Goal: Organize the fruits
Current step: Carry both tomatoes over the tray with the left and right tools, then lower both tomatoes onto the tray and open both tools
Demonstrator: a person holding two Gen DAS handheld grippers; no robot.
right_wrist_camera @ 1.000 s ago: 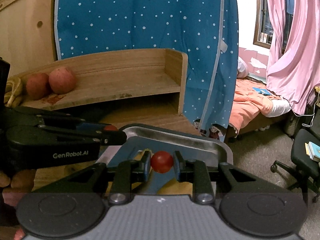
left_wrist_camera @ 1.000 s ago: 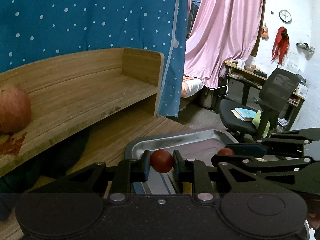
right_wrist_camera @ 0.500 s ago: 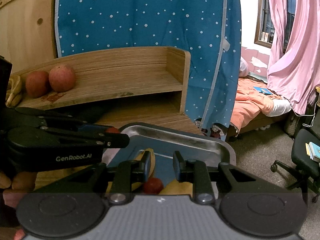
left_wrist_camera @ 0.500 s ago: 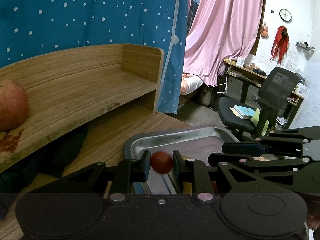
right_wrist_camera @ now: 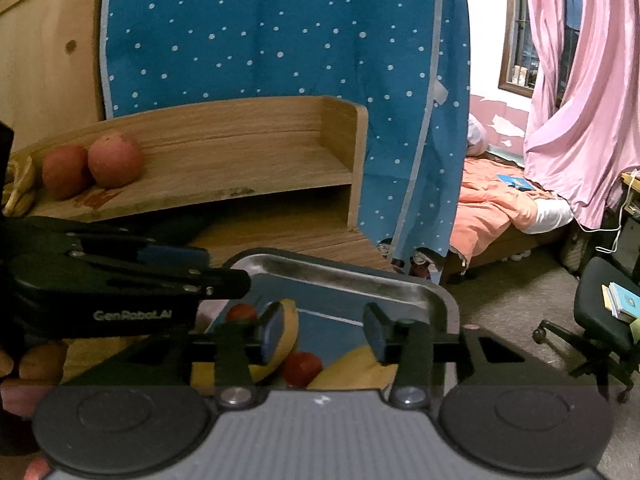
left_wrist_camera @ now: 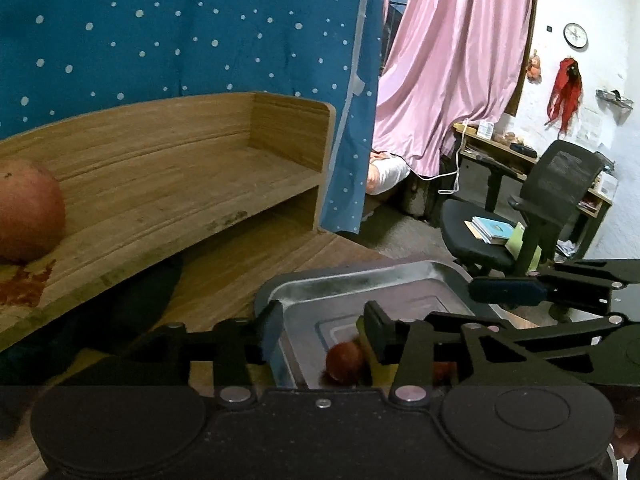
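Your left gripper (left_wrist_camera: 322, 332) hangs over the metal tray (left_wrist_camera: 360, 276) with its jaws spread wide and nothing between them; a small red fruit (left_wrist_camera: 345, 361) lies loose in the tray just below, toward 5 o'clock of the gap. Your right gripper (right_wrist_camera: 320, 334) is likewise wide open and empty above the same tray (right_wrist_camera: 348, 276), where a second red fruit (right_wrist_camera: 303, 368) sits between two bananas (right_wrist_camera: 280, 344) on the tray floor. On the wooden shelf (right_wrist_camera: 224, 168) at 10 o'clock, well apart from the tray, two apples (right_wrist_camera: 114, 159) rest touching each other. The tray sits on the tabletop (left_wrist_camera: 240, 268).
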